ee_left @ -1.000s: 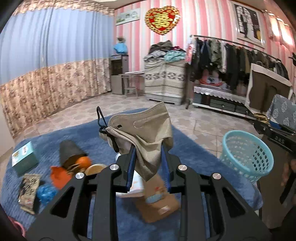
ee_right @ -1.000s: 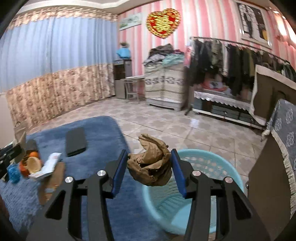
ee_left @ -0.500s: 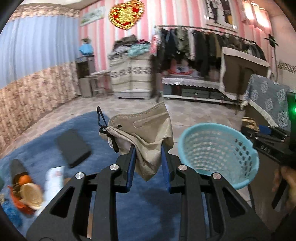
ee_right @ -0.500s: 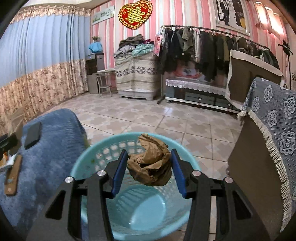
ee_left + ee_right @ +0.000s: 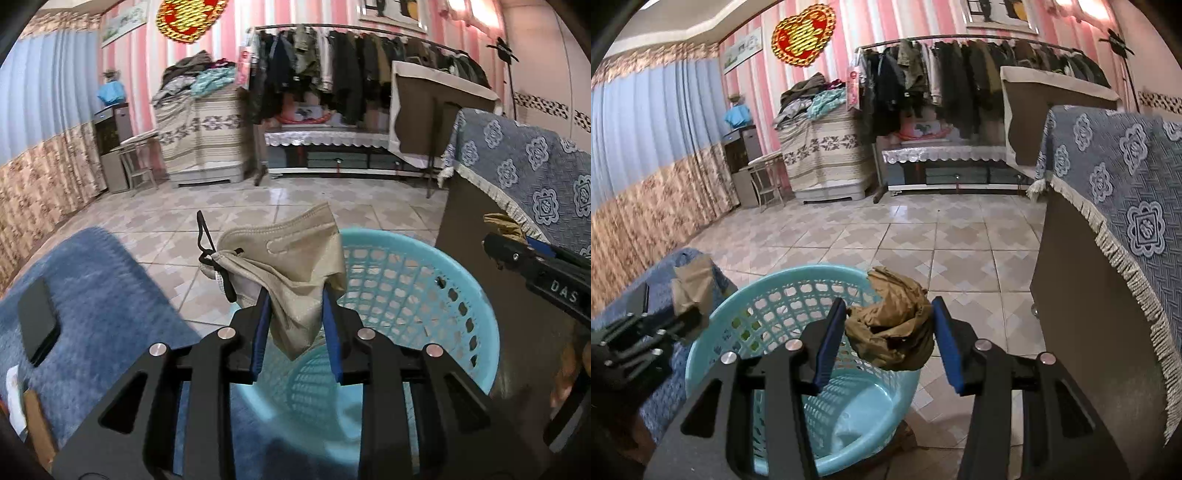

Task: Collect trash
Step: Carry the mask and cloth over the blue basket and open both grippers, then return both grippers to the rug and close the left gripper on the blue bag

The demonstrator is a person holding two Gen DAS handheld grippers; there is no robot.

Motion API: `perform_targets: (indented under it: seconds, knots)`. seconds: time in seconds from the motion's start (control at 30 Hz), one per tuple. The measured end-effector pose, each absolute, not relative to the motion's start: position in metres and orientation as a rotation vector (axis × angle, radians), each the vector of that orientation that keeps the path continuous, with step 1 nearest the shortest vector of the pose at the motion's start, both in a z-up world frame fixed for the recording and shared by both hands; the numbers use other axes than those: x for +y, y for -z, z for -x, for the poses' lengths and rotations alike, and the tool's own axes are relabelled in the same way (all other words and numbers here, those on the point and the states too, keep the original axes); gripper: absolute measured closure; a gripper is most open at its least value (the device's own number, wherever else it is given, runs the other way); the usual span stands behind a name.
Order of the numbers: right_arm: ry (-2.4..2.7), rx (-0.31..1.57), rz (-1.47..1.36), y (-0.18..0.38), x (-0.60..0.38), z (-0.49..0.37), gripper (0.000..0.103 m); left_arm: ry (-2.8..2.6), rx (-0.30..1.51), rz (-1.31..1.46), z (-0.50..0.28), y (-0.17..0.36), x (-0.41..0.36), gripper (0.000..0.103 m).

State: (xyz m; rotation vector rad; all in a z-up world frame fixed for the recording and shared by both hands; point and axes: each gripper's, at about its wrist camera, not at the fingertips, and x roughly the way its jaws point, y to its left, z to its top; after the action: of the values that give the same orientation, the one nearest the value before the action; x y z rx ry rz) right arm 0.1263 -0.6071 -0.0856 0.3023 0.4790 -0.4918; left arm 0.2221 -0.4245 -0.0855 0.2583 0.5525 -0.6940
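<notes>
Beige mask [image 5: 291,266], opening left hand-held gripper [image 5: 295,317], basket [image 5: 417,280]

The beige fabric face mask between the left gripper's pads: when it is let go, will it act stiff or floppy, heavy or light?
The beige fabric face mask is probably floppy: it droops in folds. It seems light, so it may flutter. Its black ear loop might snag.

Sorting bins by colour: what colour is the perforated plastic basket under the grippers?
Light turquoise blue, the perforated plastic basket shows best in the right wrist view.
</notes>
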Motion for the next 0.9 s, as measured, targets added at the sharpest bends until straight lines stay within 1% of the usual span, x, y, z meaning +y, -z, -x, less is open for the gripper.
perform_targets:
  seconds: [0.1,0.17,0.23,0.3,0.53,0.77,0.9]
  knots:
    - [0.498,0.479,-0.303,0.086,-0.607,-0.126,0.055,0.710,0.560,-0.279,-0.227,0.089,-0.444,0.072]
    - [0.499,0.479,-0.306,0.088,-0.608,-0.125,0.055,0.715,0.559,-0.282,-0.229,0.087,-0.444,0.062]
    - [0.498,0.480,-0.304,0.089,-0.608,-0.125,0.055,0.705,0.546,-0.272,-0.231,0.083,-0.442,0.031]
    - [0.495,0.482,-0.302,0.089,-0.605,-0.125,0.055,0.677,0.516,-0.259,-0.231,0.078,-0.434,0.022]
    - [0.473,0.509,-0.260,0.091,-0.589,-0.135,0.055,0.568,0.504,-0.192,-0.247,0.069,-0.396,0.009]
    - [0.454,0.547,-0.213,0.097,-0.561,-0.161,0.055,0.471,0.492,-0.171,-0.258,0.065,-0.362,0.006]
    - [0.436,0.570,-0.198,0.103,-0.550,-0.174,0.054,0.445,0.500,-0.164,-0.259,0.066,-0.348,0.005]
